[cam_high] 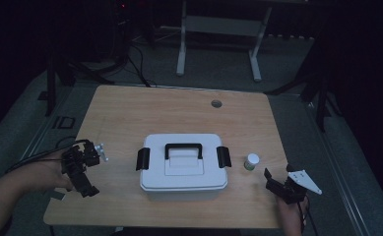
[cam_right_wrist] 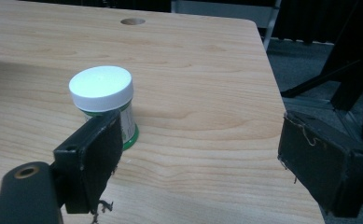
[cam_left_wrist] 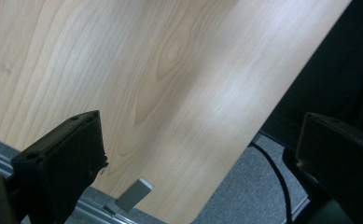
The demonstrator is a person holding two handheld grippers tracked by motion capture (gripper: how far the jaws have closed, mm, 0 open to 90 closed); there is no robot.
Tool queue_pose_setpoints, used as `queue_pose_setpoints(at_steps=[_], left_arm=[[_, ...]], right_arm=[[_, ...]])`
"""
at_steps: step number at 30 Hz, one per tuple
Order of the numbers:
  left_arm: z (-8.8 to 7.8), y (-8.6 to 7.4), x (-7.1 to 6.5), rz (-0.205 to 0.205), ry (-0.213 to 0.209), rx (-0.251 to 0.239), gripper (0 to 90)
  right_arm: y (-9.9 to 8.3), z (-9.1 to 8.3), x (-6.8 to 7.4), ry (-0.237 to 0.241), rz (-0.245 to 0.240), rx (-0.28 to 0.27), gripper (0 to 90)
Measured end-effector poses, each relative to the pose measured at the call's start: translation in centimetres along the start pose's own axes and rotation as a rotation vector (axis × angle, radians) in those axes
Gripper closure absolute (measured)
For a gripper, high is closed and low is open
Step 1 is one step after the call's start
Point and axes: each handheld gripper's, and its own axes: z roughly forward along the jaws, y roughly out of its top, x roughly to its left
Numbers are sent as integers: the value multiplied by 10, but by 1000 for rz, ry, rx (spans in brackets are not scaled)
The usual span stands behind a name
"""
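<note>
A small jar (cam_right_wrist: pixel 105 103) with a white lid is seen standing straight up on the table (cam_right_wrist: pixel 207 84), left of the middle in the right gripper view. The right gripper (cam_right_wrist: pixel 200 161) is held wide, just behind the jar. The left gripper (cam_left_wrist: pixel 202 161) is also spread wide, over the table's edge. A white box (cam_high: pixel 183 162) sits in the middle of the high view.

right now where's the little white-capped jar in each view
High view: the jar stands on the table right of the white box, just ahead of the right gripper.
Left gripper view: not in it.
Right gripper view: the jar is left of centre, behind the left jaw.
Shared landmark: the round hole in the table, far beyond the jar.
</note>
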Motion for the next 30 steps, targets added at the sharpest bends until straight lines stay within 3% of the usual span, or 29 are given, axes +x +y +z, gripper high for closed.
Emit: queue_pose_setpoints(at_steps=[14,21,30], left_arm=[[-29,41,-10,92,-6,-15,8],[-29,68,-17,156,11,27,8],[-38,96,-25,214,-12,-1,8]], right_arm=[[0,0,-1,12,5,5,140],[0,0,0,10,-3,2,140],[0,0,0,12,-4,-1,140]])
